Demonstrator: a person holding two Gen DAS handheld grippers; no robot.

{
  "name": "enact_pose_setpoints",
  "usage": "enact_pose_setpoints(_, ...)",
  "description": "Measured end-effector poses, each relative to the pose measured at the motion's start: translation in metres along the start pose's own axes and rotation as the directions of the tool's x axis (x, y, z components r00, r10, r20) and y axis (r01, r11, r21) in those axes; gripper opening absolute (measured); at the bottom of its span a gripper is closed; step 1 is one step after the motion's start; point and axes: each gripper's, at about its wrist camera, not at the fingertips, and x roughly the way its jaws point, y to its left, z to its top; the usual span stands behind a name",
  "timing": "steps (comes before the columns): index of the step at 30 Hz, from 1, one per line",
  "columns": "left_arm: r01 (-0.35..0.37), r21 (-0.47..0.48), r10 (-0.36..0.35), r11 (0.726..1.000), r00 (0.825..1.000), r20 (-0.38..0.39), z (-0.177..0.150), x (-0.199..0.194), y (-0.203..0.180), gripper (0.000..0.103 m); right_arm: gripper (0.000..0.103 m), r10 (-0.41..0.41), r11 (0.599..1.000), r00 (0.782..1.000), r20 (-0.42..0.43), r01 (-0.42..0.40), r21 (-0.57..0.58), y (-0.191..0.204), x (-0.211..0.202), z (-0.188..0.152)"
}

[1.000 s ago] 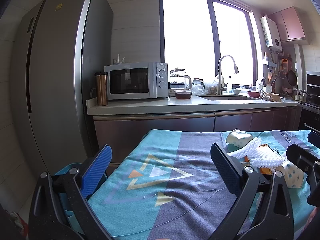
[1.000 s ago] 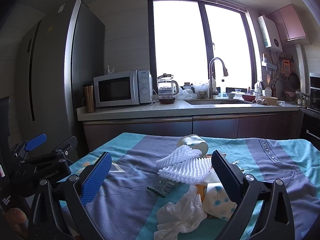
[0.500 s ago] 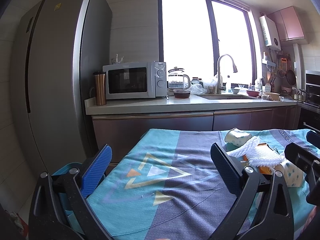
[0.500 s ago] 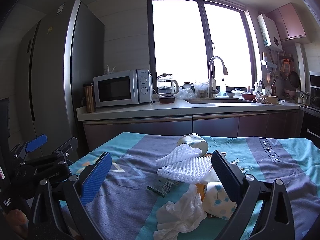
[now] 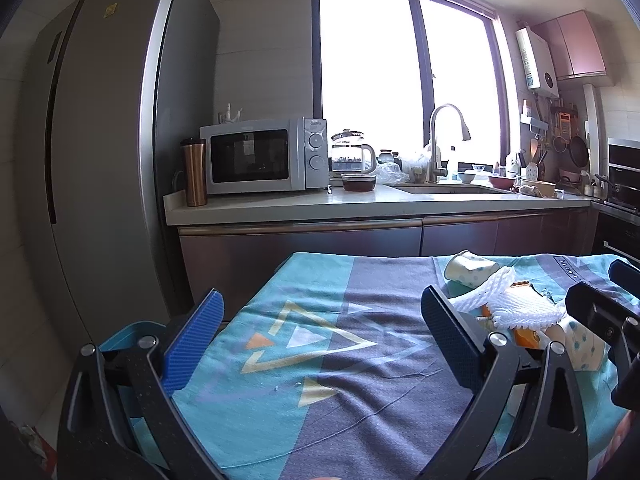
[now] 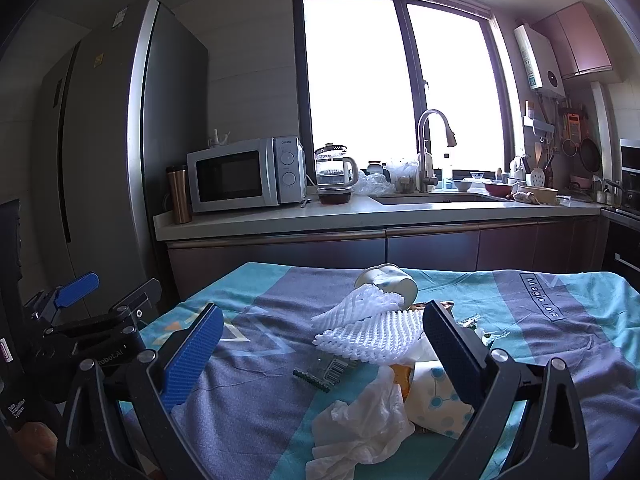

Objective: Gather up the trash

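lining up on the trash pile
both my tongs, left tongs [image 5: 320, 328] and right tongs [image 6: 320, 342], gape apart and empty; i'd lower the right over the foam net [image 6: 370, 330], pinching its middle, clear of the cloth.

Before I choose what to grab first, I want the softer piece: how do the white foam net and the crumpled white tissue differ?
The foam net is a ribbed mesh sleeve, folded and propped on other trash; the tissue is smooth, wrinkled and slumped on the cloth. The net lies farther back, by the tipped paper cup; the tissue is nearest the open right claw. Both are white, light, and untouched.
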Motion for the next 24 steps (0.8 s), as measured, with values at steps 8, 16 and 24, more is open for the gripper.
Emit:
enact_pose_setpoints(8,0.024,0.008,-0.024,1.0,1.0,-0.017,-0.001,0.002,-0.004,0.097,0.096,0.003,1.0,1.0,-0.009,-0.003,0.008,-0.005,-0.001,-0.001)
enact_pose_setpoints(16,0.129,0.037,-0.126,0.991,0.989,-0.077,-0.008,0.009,-0.024,0.097,0.096,-0.042,0.997,0.996,-0.081,0.046,0.058,-0.037,0.005,-0.011)
enact_pose_setpoints(24,0.313,0.078,-0.295,0.946,0.937,-0.185,-0.017,0.034,-0.061,0.097,0.096,-0.089,0.979,0.977,-0.196,0.122,0.165,-0.092,0.018,-0.029)
